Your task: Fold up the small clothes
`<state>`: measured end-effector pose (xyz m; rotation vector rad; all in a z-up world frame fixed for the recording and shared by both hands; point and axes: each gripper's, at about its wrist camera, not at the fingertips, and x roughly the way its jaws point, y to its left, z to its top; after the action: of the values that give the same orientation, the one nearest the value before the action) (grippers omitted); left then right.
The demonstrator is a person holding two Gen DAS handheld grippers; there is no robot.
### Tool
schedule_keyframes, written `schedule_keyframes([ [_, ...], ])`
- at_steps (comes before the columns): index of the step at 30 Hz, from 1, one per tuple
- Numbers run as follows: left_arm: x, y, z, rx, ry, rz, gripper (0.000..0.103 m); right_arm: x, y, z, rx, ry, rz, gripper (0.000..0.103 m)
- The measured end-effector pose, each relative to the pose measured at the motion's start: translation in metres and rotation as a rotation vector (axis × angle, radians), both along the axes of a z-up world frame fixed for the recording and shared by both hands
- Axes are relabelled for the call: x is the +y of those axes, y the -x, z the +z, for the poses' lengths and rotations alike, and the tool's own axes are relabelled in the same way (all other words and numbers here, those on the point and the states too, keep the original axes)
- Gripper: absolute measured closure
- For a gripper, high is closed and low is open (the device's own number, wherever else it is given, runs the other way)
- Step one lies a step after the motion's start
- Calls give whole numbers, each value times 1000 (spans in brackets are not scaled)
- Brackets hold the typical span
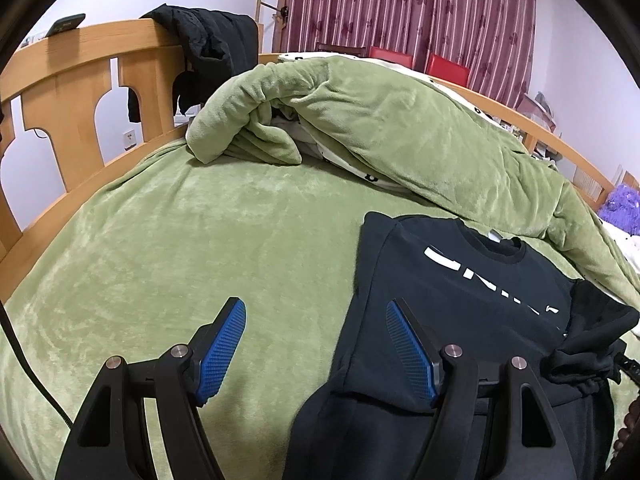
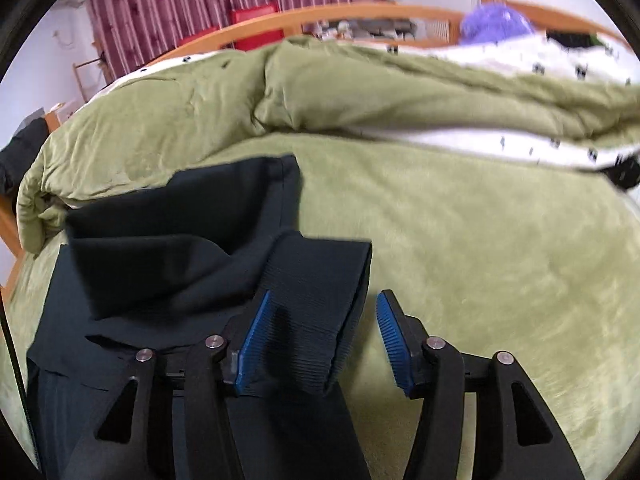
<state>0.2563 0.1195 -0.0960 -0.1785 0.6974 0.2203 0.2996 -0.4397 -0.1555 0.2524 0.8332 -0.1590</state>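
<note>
I see black sweatshirt (image 1: pixel 460 296) flat on green blanket (image 1: pixel 200 240) | left gripper (image 1: pixel 316 348) wide open, empty, its right finger over the shirt's edge | right gripper (image 2: pixel 320 340) wide open, ribbed cuff (image 2: pixel 316 300) lying between its fingers, unclamped
</note>
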Motion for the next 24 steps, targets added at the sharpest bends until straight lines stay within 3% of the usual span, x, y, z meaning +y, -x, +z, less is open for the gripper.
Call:
schedule_keyframes([
  [8, -11, -8, -7, 19, -22, -12, 32, -11, -15, -44, 43, -190, -33, 42],
  [9, -13, -8, -8, 20, -27, -16, 32, -11, -14, -44, 33, -205, -39, 52],
  [10, -14, -7, -8, 20, -34, -18, 32, -10, -13, -41, 9, -205, -39, 62],
  [11, -16, -6, -8, 19, -42, -20, 32, -8, -12, -38, -2, -187, -38, 83],
  [12, -17, -6, -8, 17, -51, -22, 32, -6, -12, -34, -12, -163, -37, 94],
  [14, -18, -4, -6, 12, -65, -25, 32, -1, -9, -23, -43, -140, -19, 99],
  [18, -18, 3, 1, -14, -63, -38, 32, 14, 3, 9, -128, -129, 26, 101],
  [24, -13, 15, 13, -55, -78, -49, 32, 69, 20, 72, -239, -72, 150, 101],
])
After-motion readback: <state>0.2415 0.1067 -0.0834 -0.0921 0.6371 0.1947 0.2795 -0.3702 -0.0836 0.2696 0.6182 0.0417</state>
